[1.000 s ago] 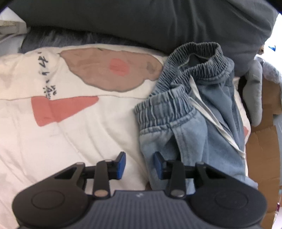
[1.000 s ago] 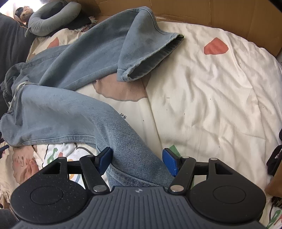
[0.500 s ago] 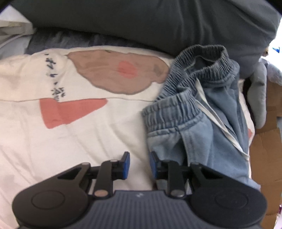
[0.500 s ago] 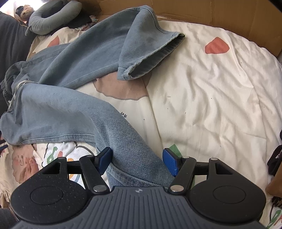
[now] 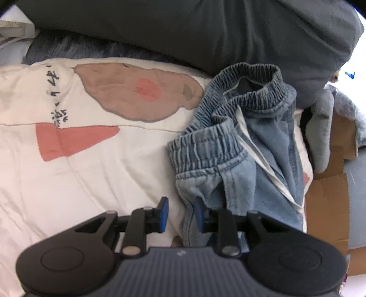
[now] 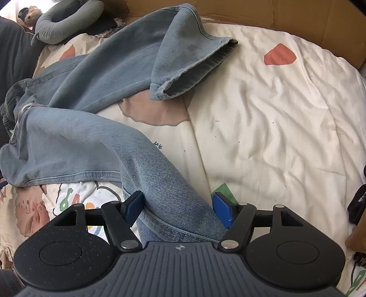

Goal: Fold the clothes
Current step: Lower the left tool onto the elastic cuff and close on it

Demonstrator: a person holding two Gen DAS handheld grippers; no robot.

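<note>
Getting hold of both ends of the jeans [image 6: 96,91] is the step we judge to be in hand; nothing is folded yet.

Item, jeans: pale blue denim, spread loosely on a cream printed quilt [image 6: 274,118]. Waistband [image 5: 205,148] bunched toward the dark pillow [image 5: 183,29]; one leg runs down toward us in the right view, the other lies across the top with its hem [image 6: 189,73] open, near the cardboard [image 6: 297,18] edge.

Item, left gripper [image 5: 180,213]: jaws narrow, with a gap. The denim edge below the waistband lies between them, against the right-hand pad; the left-hand pad [image 5: 163,213] seems to stand just clear of the cloth. We count no firm pinch.

Item, right gripper [image 6: 178,208]: jaws wide, straddling the near leg. The left pad [image 6: 135,205] touches the denim; the right pad [image 6: 223,210] sits just beside it. Not clamped, as far as we can see.

Next move, in our judgement: both need to close fully on cloth, then lift together so the near leg can be laid over the far one, hems matched.

Changes against the earlier pictures: the left jaws have just been closing, and the denim edge, then at the right pad only, now sits between them. The right gripper and leg look much the same.
</note>
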